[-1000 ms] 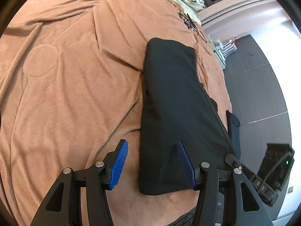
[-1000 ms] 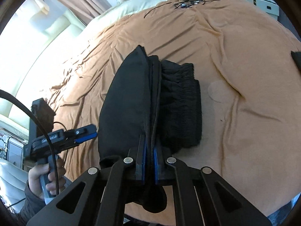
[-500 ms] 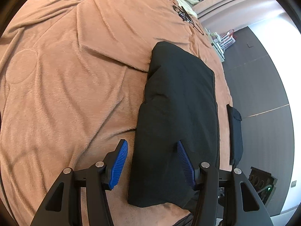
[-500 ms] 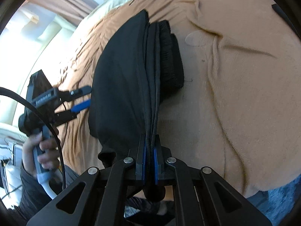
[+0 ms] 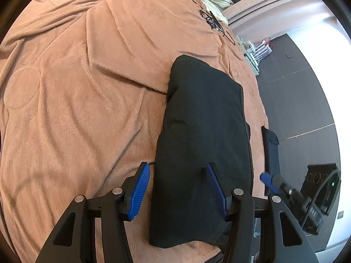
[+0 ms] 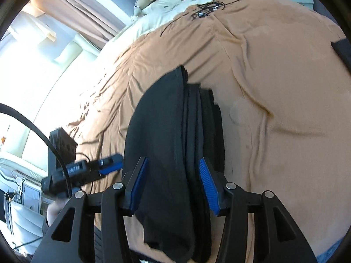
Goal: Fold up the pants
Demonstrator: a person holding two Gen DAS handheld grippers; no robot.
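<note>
Black pants (image 5: 206, 135), folded into a long slab, lie on an orange-brown blanket (image 5: 76, 109); long axis runs from the bed's near edge twd a cable tangle (image 5: 211, 20) by the pillows. Left gripper (image 5: 177, 188) hovers w/ jaws apart over the pants' near end. Right gripper (image 6: 173, 184) is opening, pants edge btwn its pads, not pinched.

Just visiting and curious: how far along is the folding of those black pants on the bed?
Mostly done: the black pants lie as a layered bundle on the brown blanket. In hand: the right gripper is opening, pads apart, with the fold's edge between them; the left gripper stands open, touching nothing. Left: pulling both away, perhaps one more fold.
</note>
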